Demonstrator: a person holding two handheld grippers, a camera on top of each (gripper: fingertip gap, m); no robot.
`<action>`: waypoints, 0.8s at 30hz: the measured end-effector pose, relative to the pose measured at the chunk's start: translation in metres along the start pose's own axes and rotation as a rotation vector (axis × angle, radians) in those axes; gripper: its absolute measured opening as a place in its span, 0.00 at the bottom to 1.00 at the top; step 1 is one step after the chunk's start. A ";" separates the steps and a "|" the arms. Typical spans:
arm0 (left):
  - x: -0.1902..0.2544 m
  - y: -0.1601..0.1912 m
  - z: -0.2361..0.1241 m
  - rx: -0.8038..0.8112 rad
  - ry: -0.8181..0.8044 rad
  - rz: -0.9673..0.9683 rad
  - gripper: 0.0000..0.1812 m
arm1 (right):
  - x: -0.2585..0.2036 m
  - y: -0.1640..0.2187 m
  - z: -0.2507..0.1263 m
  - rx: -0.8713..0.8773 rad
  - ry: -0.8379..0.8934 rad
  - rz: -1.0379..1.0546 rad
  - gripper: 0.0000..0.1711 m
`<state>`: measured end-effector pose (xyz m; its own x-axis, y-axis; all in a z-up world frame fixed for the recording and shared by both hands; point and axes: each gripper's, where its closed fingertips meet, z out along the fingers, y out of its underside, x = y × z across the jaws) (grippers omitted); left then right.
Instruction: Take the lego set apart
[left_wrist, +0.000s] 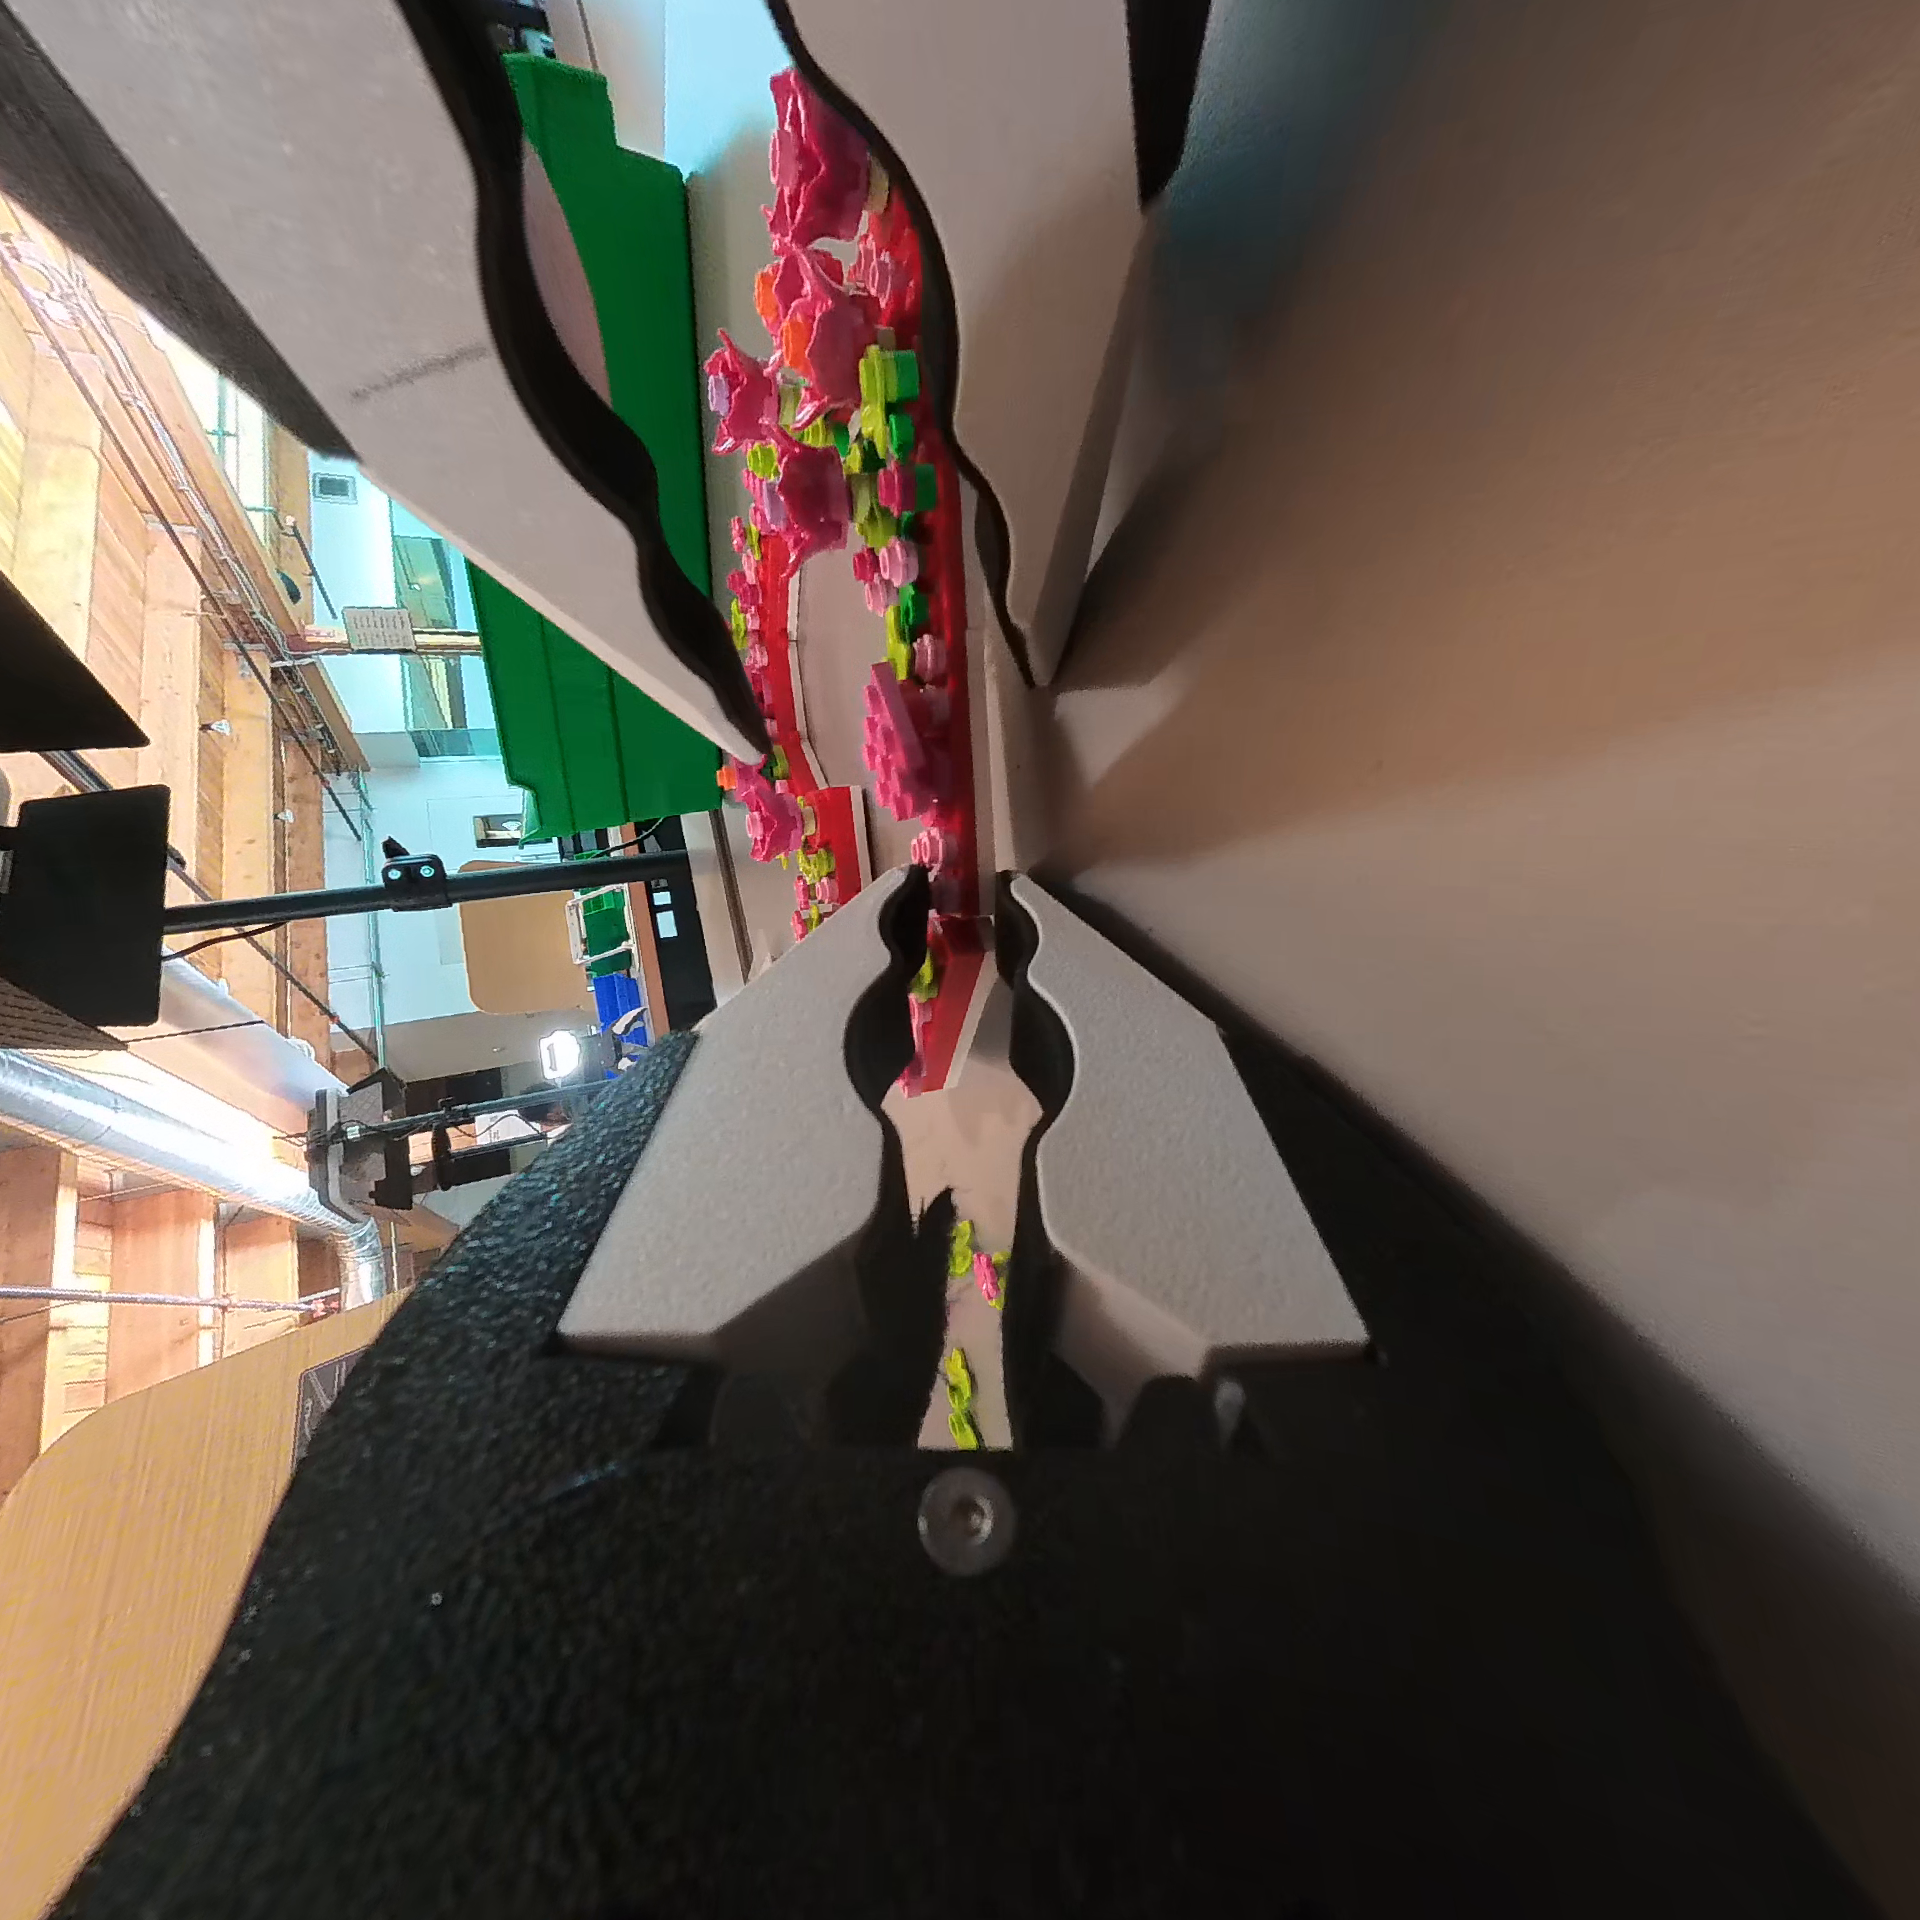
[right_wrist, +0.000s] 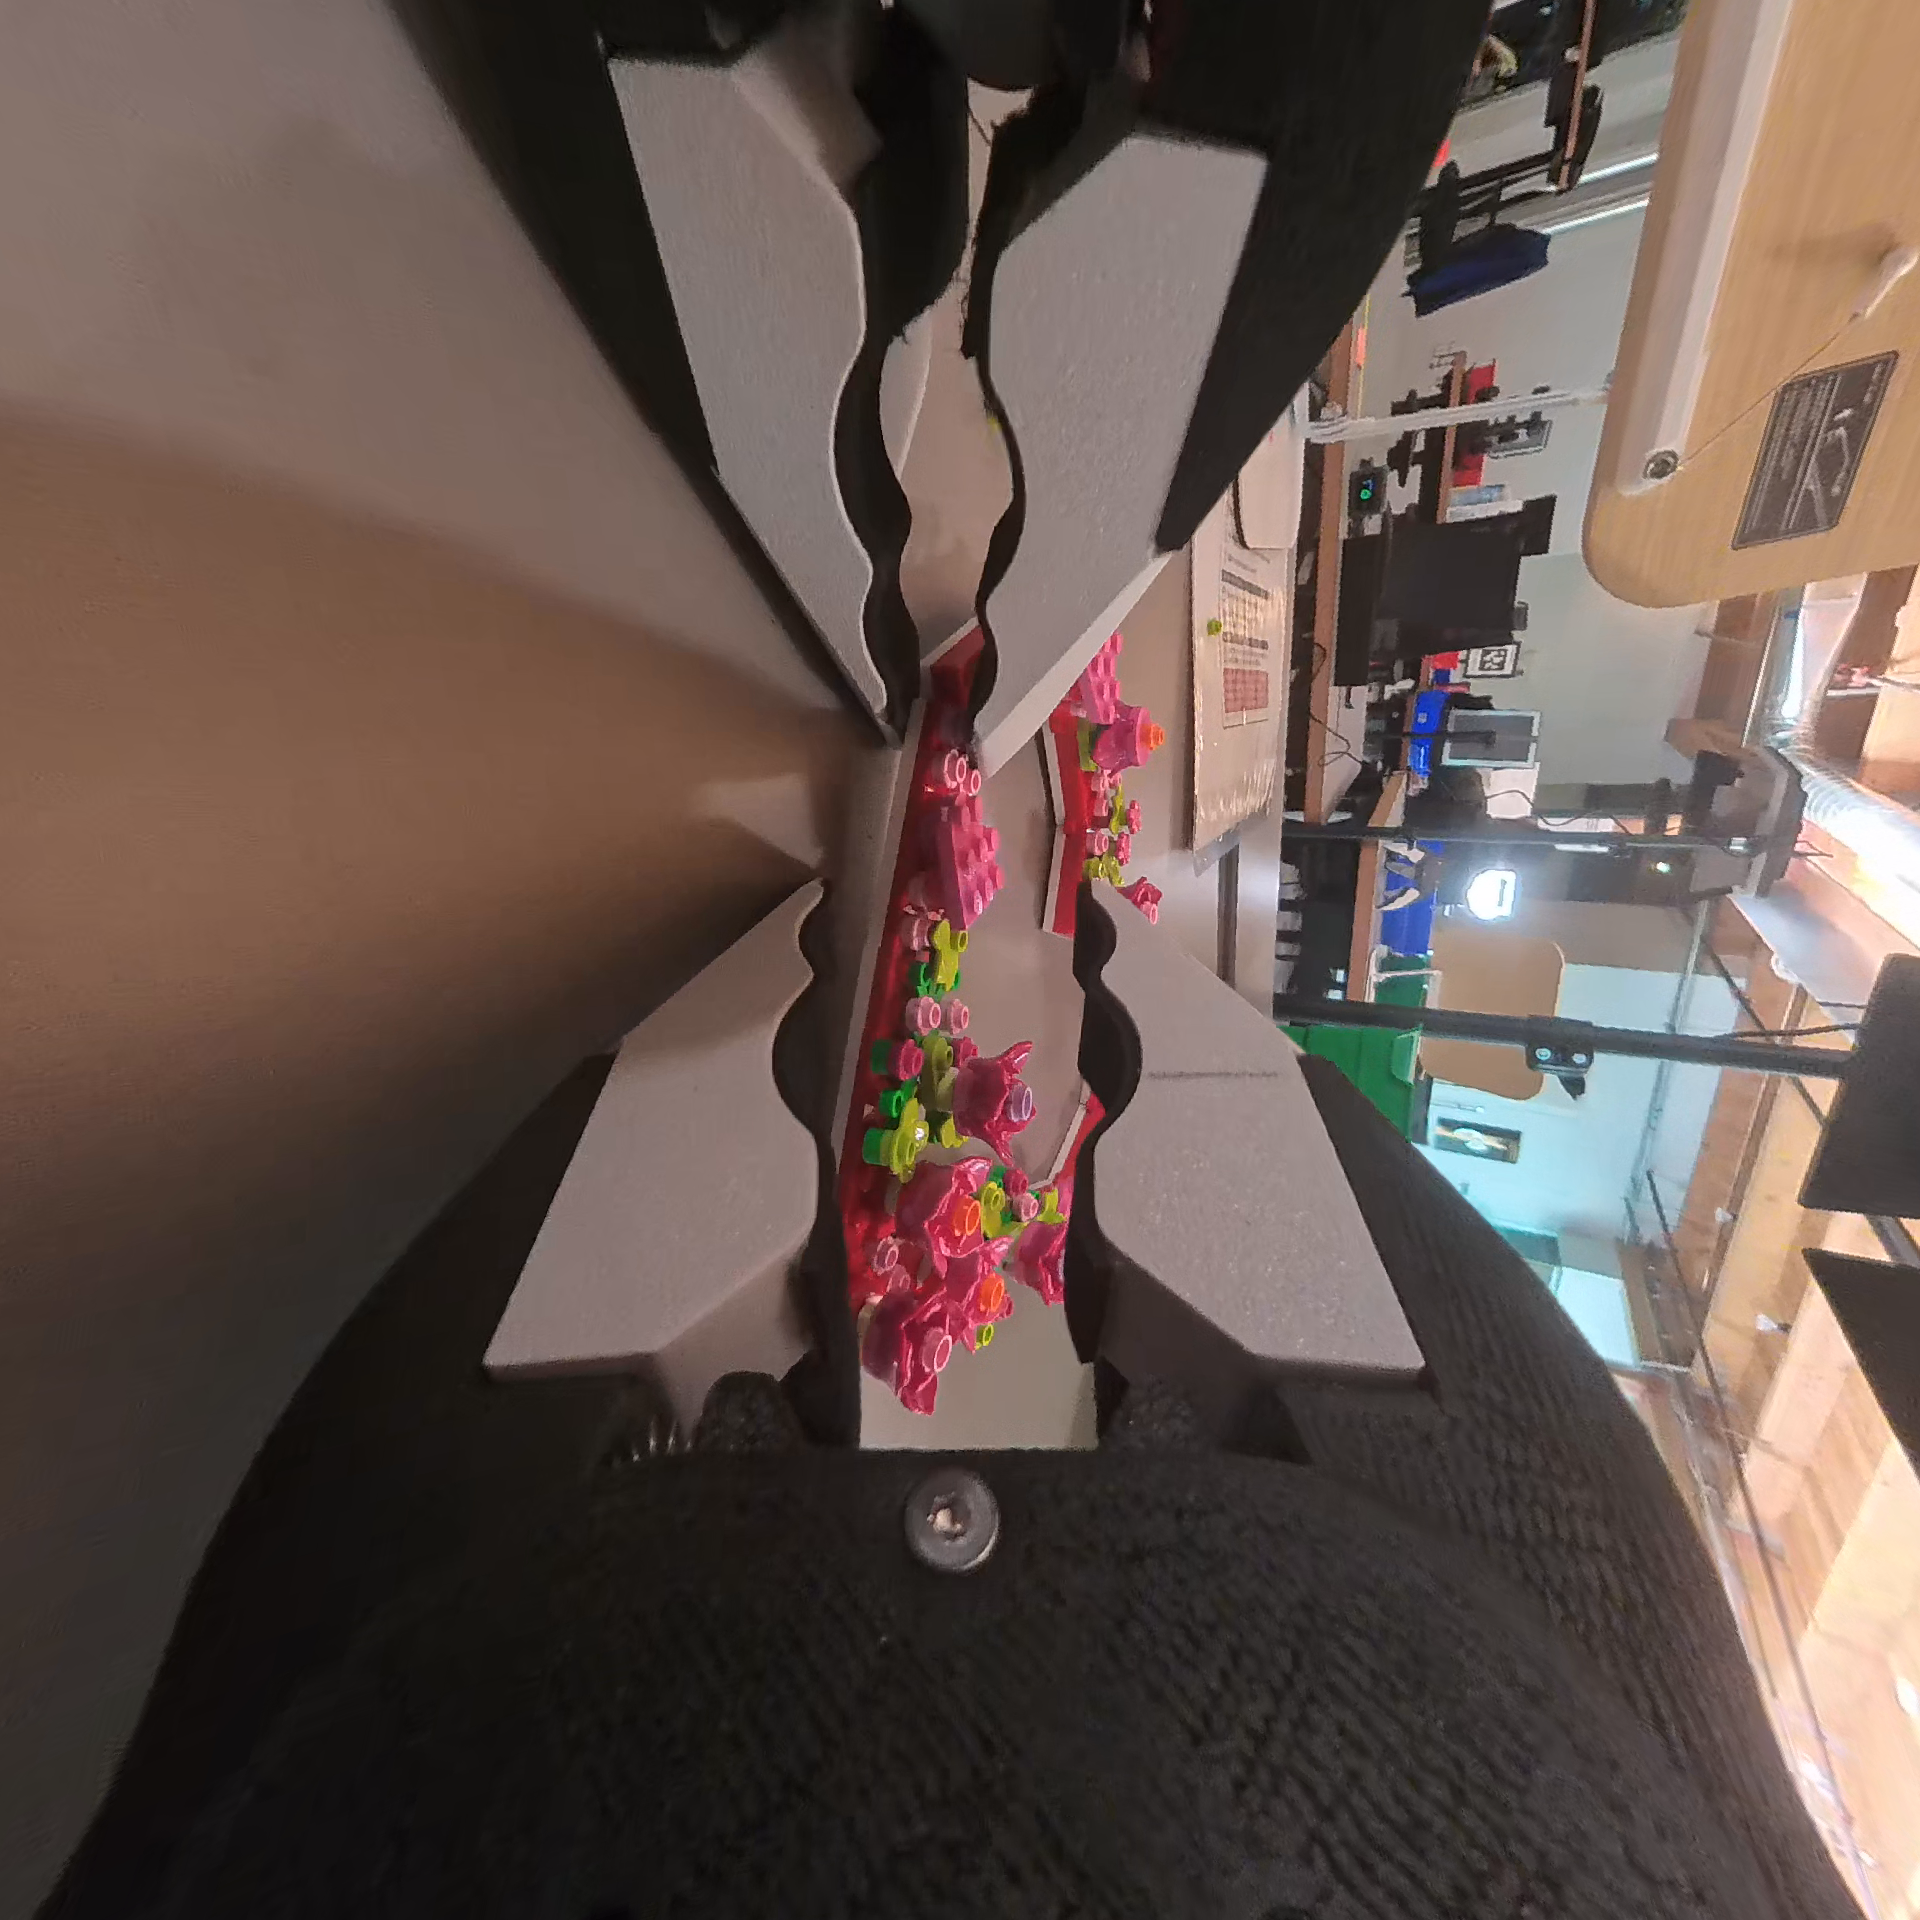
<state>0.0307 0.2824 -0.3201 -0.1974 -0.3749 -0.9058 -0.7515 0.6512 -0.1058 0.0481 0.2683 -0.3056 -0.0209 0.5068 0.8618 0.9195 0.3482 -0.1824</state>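
Note:
The lego set (left_wrist: 935, 582) is a red curved frame with pink flowers and green leaves, lying along the white table (left_wrist: 1455, 727). My left gripper (left_wrist: 961, 883) is shut on one end of the red frame. The same grip shows at the top of the right wrist view (right_wrist: 940, 717). My right gripper (right_wrist: 945, 904) is open and straddles the flowered stretch of the set (right_wrist: 935, 1143), one finger (right_wrist: 707, 1122) on the table side and the other above the flowers. It shows at the top of the left wrist view (left_wrist: 899, 717). A farther red and white stretch with flowers (right_wrist: 1091, 800) lies beyond.
A green bin (left_wrist: 603, 416) stands on the table behind the set. Small lime and pink loose pieces (left_wrist: 966, 1257) lie near my left gripper's base. A printed sheet (right_wrist: 1236, 675) lies farther along the table. A black stand pole (left_wrist: 416, 883) and desks fill the background. The tips of both grippers are at nearly the same place.

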 end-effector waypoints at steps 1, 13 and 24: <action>0.000 0.000 0.000 0.000 0.000 -0.002 0.05 | 0.000 0.000 0.001 0.004 0.000 -0.008 0.25; 0.000 -0.001 -0.001 0.009 -0.004 -0.007 0.05 | -0.005 0.000 0.011 -0.009 0.019 -0.102 0.13; 0.001 0.000 -0.002 0.012 0.004 -0.005 0.05 | -0.005 -0.002 0.011 0.008 0.086 -0.158 0.12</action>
<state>0.0298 0.2806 -0.3204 -0.1960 -0.3810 -0.9036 -0.7451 0.6569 -0.1154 0.0420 0.2739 -0.3149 -0.1307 0.3761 0.9173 0.9044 0.4243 -0.0451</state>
